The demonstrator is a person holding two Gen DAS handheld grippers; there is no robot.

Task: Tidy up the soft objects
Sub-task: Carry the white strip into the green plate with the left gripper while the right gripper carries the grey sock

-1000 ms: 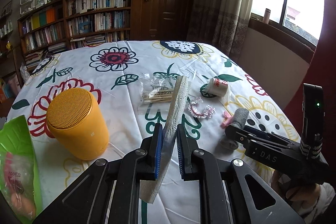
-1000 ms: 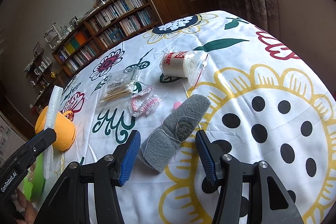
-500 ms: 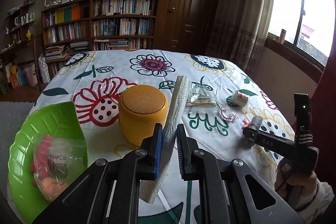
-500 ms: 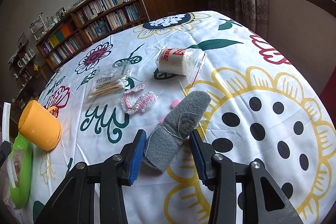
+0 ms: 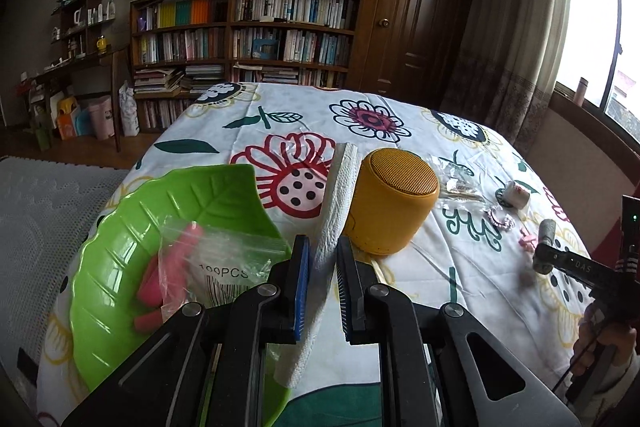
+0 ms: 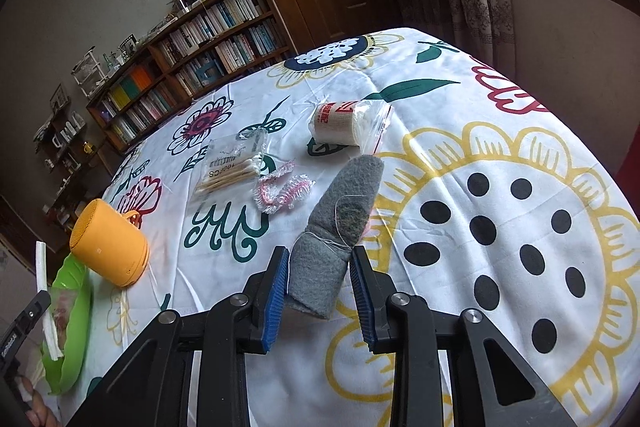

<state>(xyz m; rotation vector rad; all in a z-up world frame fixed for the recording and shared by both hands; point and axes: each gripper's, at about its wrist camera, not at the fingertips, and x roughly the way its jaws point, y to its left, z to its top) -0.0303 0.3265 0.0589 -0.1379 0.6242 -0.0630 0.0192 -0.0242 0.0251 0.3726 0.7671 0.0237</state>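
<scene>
Left wrist view showed the white paper towel strip (image 5: 338, 211) pinched between the jaws of the left gripper (image 5: 322, 281), standing up over the near edge of the surface (image 5: 452, 291). Left of it sat a green leaf plate (image 5: 152, 211) with a clear bag of pink things (image 5: 192, 267) inside. Just right of the strip stood a yellow speaker (image 5: 390, 201). In the right wrist view, the right gripper (image 6: 320, 285) had its jaws close around the near end of a grey felt piece (image 6: 340, 223); I could not tell if they squeezed it. Farther off lay a cotton swab bag (image 6: 234, 169) and a bandage roll (image 6: 340, 123).
</scene>
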